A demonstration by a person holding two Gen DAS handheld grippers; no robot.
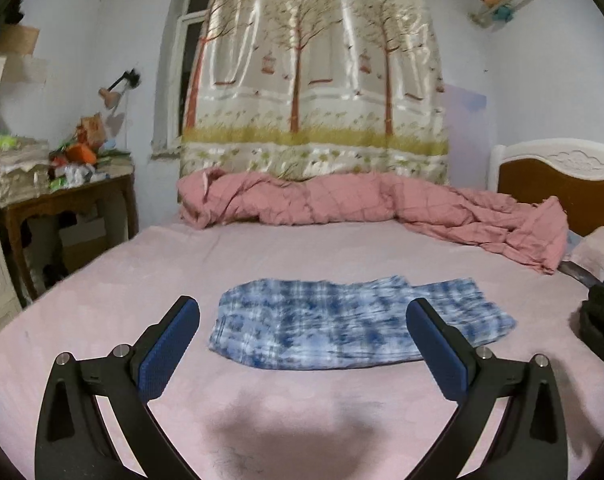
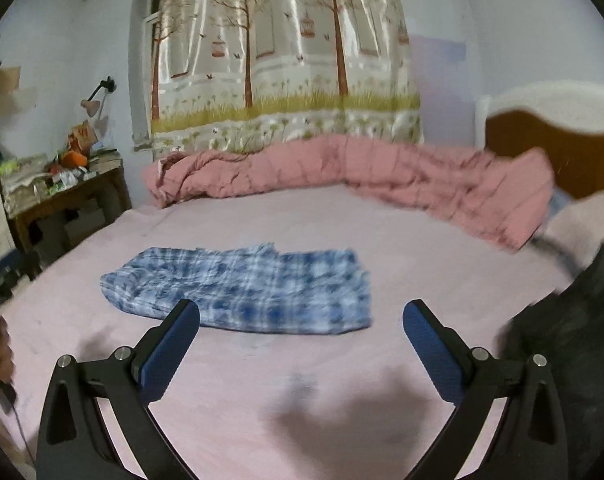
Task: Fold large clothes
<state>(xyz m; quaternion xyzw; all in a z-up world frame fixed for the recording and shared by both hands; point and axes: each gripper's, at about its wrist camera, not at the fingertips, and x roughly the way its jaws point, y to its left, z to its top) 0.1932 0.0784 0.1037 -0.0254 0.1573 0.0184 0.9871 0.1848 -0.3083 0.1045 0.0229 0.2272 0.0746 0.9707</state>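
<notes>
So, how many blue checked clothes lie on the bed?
1: the blue checked garment lies flat on the pink sheet, ahead of both open grippers. Others may hide beyond the frame.

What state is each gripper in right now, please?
Left gripper: open, holding nothing, above the bed.
Right gripper: open, holding nothing, near the blue checked garment.

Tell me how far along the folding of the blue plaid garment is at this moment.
Done: the blue plaid garment lies flattened in a compact, seemingly folded shape on the pink bedsheet. In hand: nothing; the left gripper and right gripper are both open above the sheet. Left: possibly another fold; I can't tell.
</notes>
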